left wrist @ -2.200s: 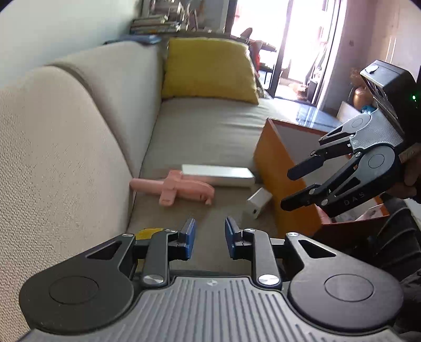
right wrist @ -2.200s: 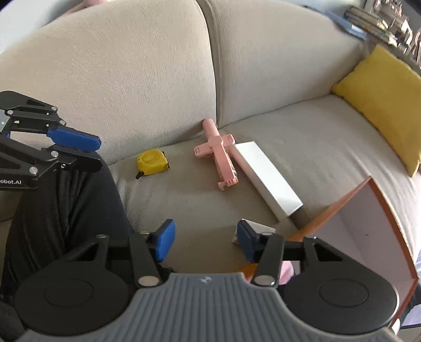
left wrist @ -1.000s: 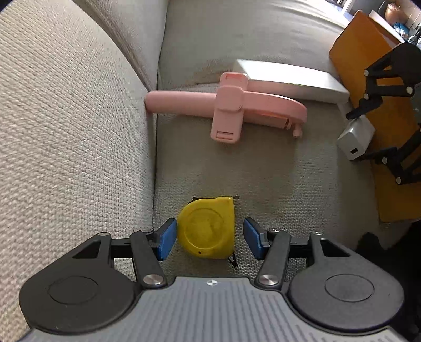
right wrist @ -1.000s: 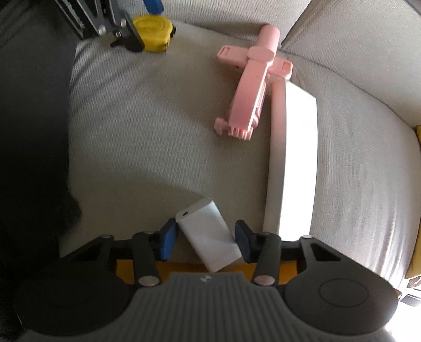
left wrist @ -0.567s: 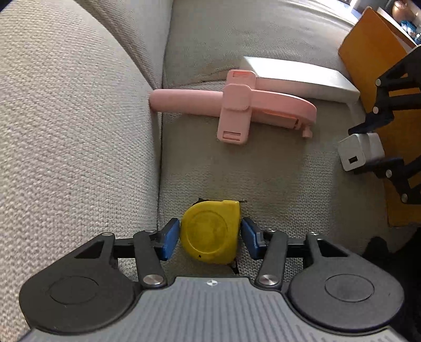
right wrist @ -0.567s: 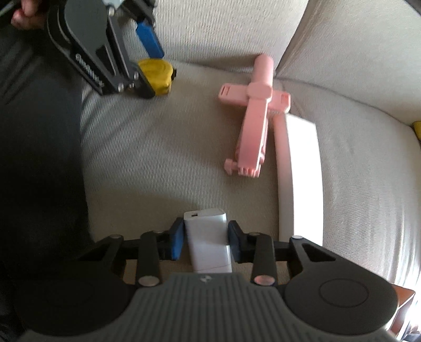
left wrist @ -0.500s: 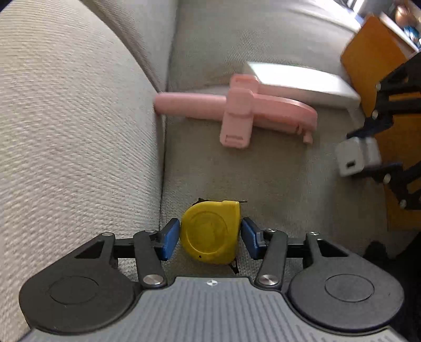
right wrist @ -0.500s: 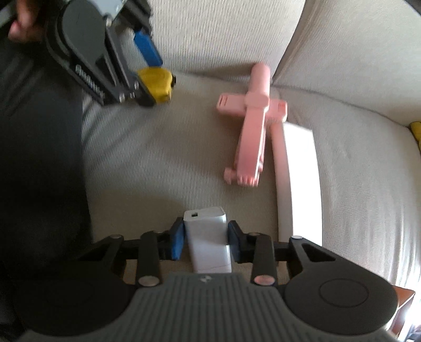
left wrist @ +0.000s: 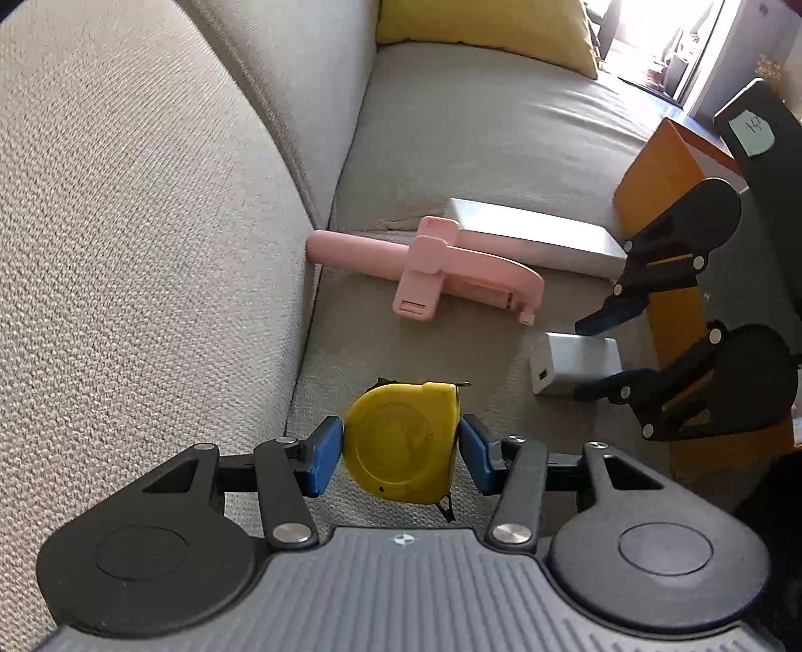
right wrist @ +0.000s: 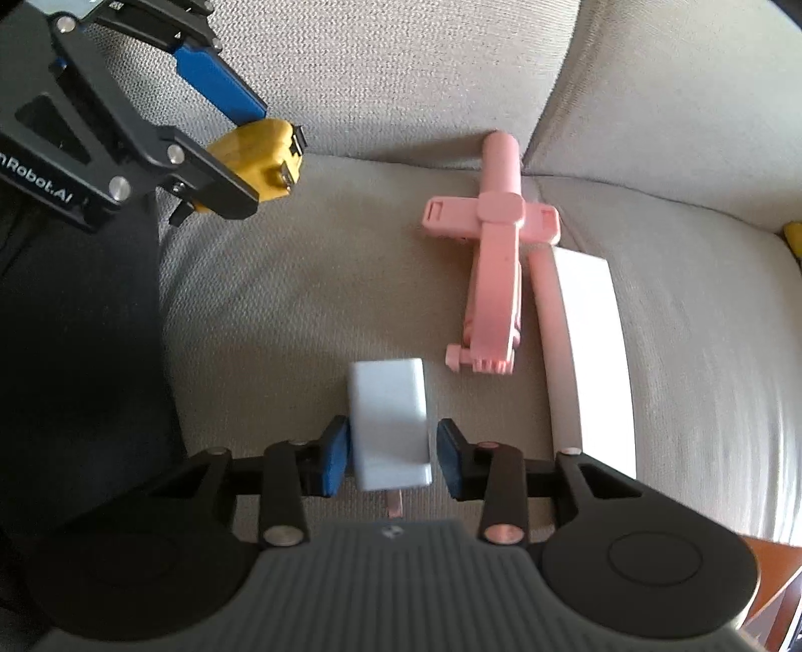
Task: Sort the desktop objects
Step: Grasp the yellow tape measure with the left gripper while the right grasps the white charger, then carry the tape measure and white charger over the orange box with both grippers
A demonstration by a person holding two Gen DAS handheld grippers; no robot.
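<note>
Left jaws: my left gripper (left wrist: 401, 454) is clenched on 1 yellow tape measure (left wrist: 401, 441), a round-faced case with a black tab, both blue pads pressed to its sides.
Right jaws: my right gripper (right wrist: 391, 454) clasps 1 white charger (right wrist: 388, 426), a rounded block with a prong toward my palm.
Ahead of both: 1 pink selfie stick (right wrist: 493, 261) lies on the sofa seat (right wrist: 280, 311), folded clamp crossing its handle.
Beyond it: 1 white box (right wrist: 586, 351), long and flat, touching the stick.
Right of my right jaws: 1 orange box (left wrist: 671, 175).
Far end: 1 yellow cushion (left wrist: 481, 20).
</note>
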